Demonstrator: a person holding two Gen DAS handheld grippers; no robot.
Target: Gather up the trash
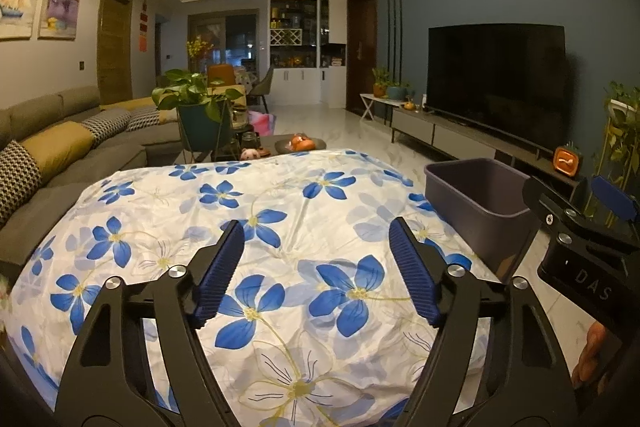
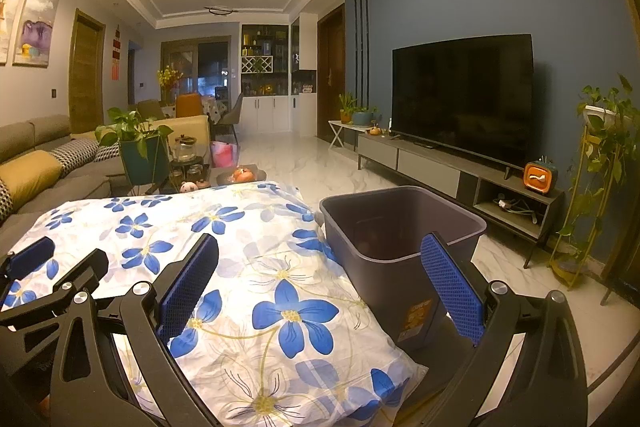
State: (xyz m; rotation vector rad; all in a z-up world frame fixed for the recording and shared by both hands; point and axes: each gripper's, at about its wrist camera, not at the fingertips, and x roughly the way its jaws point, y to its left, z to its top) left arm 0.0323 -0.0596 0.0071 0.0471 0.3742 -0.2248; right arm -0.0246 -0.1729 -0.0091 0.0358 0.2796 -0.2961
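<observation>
Sofa lines the left wall, and marble floor runs clear toward the far cabinets. Nearer, a flowered cloth covers the worktop; its surface looks bare, though folds may hide small scraps. Left hand-held gripper hovers over the cloth with jaws spread and nothing between them. Right hand-held gripper is likewise spread and empty, straddling the cloth's right edge. Just beside that edge stands the bin, upright, mouth up, long axis running away from the cameras. TV fills the right wall.
</observation>
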